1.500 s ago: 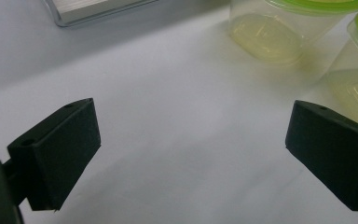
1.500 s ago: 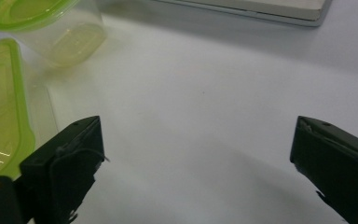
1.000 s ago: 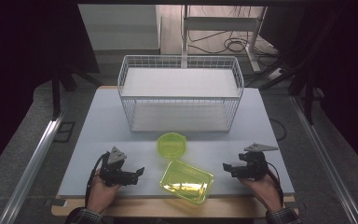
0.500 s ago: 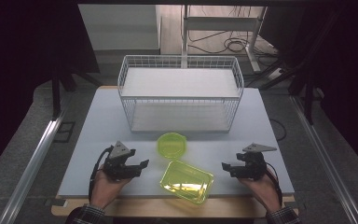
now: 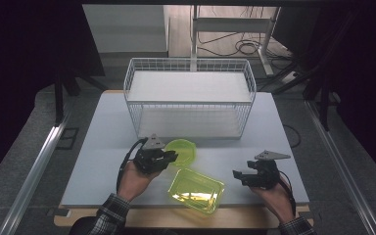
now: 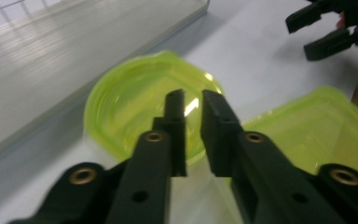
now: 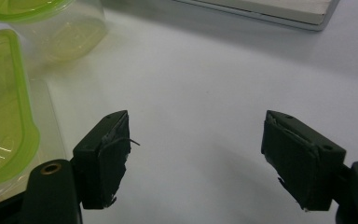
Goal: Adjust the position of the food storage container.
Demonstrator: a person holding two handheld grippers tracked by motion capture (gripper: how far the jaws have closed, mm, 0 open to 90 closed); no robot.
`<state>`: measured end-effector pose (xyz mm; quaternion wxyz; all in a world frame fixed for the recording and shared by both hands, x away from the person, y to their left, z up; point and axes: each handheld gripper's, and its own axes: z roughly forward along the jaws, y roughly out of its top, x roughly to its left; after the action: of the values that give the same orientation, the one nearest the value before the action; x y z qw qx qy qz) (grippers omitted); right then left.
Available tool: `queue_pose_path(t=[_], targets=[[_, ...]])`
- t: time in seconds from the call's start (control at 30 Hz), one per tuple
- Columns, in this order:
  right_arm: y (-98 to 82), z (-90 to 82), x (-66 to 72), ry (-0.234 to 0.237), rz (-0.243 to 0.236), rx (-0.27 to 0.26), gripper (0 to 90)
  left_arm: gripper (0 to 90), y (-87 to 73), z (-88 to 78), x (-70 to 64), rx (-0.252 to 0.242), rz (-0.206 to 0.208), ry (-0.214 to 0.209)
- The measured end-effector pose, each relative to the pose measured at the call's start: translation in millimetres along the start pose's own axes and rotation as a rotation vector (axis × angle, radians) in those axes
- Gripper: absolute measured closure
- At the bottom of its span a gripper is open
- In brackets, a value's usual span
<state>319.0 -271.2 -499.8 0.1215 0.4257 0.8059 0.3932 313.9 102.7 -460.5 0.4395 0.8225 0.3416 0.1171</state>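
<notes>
A round lime-green container (image 5: 182, 151) stands open on the white table, with a rectangular lime-green container (image 5: 197, 190) just in front of it. My left gripper (image 5: 174, 157) hovers at the round container's left edge. In the left gripper view its jaws (image 6: 193, 100) have just been closing to a thin slit over the round container (image 6: 135, 102), with nothing between them. My right gripper (image 5: 237, 177) rests right of the rectangular container. Its jaws (image 7: 196, 154) stand open over bare table, having just closed a little, with nothing between them.
A white wire basket (image 5: 188, 95) with a white board inside stands behind the containers, mid-table. The right gripper (image 6: 303, 37) shows far off in the left gripper view. In the right gripper view the rectangular container (image 7: 0, 107) lies at left.
My left hand has moved right and up toward the round container, and its jaws went from wide open to nearly closed. The right hand has stayed put.
</notes>
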Motion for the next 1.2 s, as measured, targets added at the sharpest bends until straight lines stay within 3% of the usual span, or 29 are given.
queue_pose_path(t=[0.17,0.47,0.93,1.07,1.2], targets=[[0.1,0.0,0.3,-0.008,-0.002,0.006,23.9,89.7,13.1,10.0,2.2,-0.001,-0.008,-0.032],[-0.3,0.9,0.4,-0.014,-0.011,0.013,23.9,90.0,30.0,39.5,-1.2,0.028,0.001,-0.073],[-1.9,3.7,-0.6,-0.016,-0.029,0.051,23.9,90.0,43.1,88.3,-10.5,0.112,0.030,-0.065],[-2.0,3.8,-1.1,-0.015,-0.033,0.051,23.9,90.0,42.1,92.2,-11.3,0.147,0.038,-0.030],[-2.0,3.8,-1.3,-0.014,-0.032,0.051,23.9,90.0,39.8,88.8,-7.8,0.149,0.026,-0.029]])
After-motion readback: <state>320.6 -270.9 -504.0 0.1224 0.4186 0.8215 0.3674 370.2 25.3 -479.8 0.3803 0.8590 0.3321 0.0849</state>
